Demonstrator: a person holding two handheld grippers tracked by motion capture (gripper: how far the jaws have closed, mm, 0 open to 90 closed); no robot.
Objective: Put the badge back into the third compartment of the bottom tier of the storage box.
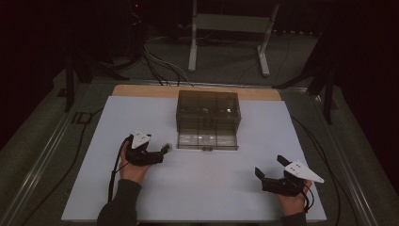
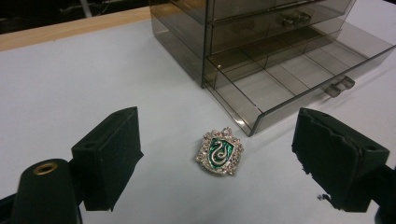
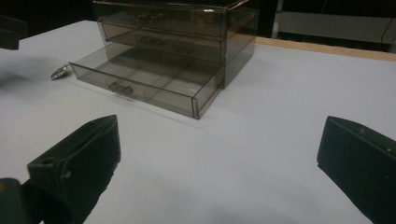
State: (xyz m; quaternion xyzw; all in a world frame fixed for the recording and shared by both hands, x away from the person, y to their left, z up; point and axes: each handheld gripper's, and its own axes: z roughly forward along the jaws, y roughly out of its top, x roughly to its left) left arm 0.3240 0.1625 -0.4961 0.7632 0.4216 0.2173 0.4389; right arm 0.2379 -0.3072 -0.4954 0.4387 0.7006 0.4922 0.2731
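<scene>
A dim room, cables on the floor, and a white table [image 1: 197, 188] under the lamp. On it lies a green and silver badge [image 2: 219, 152], flat, just beside the front corner of the smoky drawer box [image 1: 208, 111], whose bottom drawer [image 2: 299, 74] is pulled out and looks empty. The badge seems meant for it; nothing is lifted yet. The left gripper [image 2: 217, 156] straddles the badge, jaws spread wide, touching nothing. The right gripper [image 1: 270, 175] rests well apart, jaws released too. Bare table all round leaves plenty of room; the drawer's lip is the only edge to clear.
</scene>
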